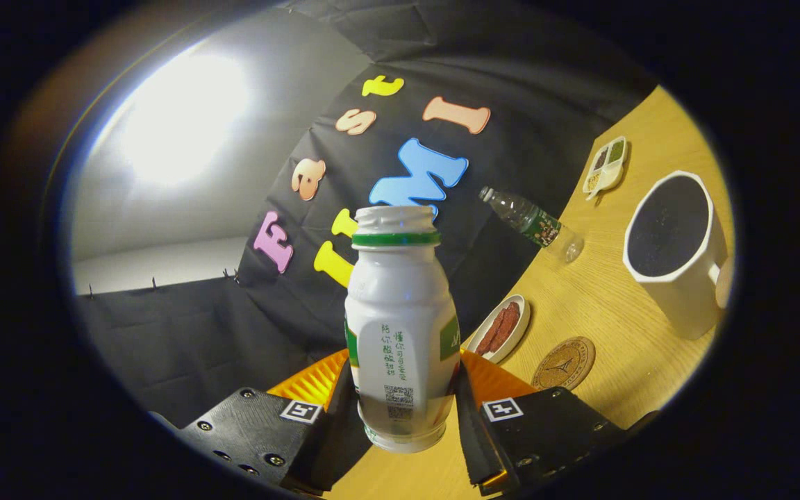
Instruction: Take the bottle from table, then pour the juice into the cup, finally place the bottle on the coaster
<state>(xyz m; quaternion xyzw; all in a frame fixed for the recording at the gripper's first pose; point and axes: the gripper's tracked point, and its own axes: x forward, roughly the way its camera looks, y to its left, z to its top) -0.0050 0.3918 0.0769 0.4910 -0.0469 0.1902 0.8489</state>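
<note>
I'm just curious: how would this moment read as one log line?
gripper: shut on bottle | bottle: lifted, uncapped | cup: dark inside | coaster: bare

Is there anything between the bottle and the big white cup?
Nothing visible blocks it. The gripper is shut on the bottle, lifted off the table. Toward the cup, the coaster and small dish lie low, off to the side.
</note>
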